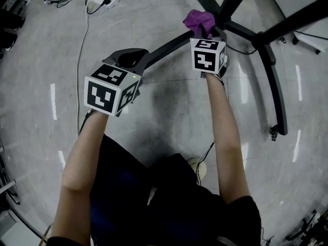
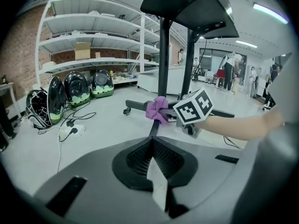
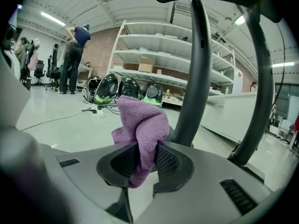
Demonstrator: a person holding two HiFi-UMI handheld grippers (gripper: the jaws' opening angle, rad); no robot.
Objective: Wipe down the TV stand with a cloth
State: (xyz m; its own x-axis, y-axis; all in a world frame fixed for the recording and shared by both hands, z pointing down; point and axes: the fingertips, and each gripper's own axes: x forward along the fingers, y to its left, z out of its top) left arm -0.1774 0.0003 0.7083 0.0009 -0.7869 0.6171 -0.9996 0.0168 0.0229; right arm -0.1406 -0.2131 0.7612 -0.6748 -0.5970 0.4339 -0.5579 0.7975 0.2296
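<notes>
The black TV stand's base spreads its legs (image 1: 274,81) over the grey floor, with two posts (image 3: 198,78) rising from the hub. My right gripper (image 1: 204,32) is shut on a purple cloth (image 1: 200,20), and the cloth rests on the leg (image 1: 171,45) close to the hub. In the right gripper view the cloth (image 3: 140,120) bunches up between the jaws of that gripper (image 3: 142,155). My left gripper (image 1: 134,56) hovers above the outer end of the same leg. Its jaws are shut with nothing between them (image 2: 153,146), pointing along the leg (image 2: 154,127) at the cloth (image 2: 157,108).
A white power strip (image 1: 105,0) and cables lie on the floor at the back left. Casters (image 1: 274,132) sit under the leg ends. White shelves (image 2: 93,41), several dome-shaped carriers (image 2: 77,90) and people stand further off in the room.
</notes>
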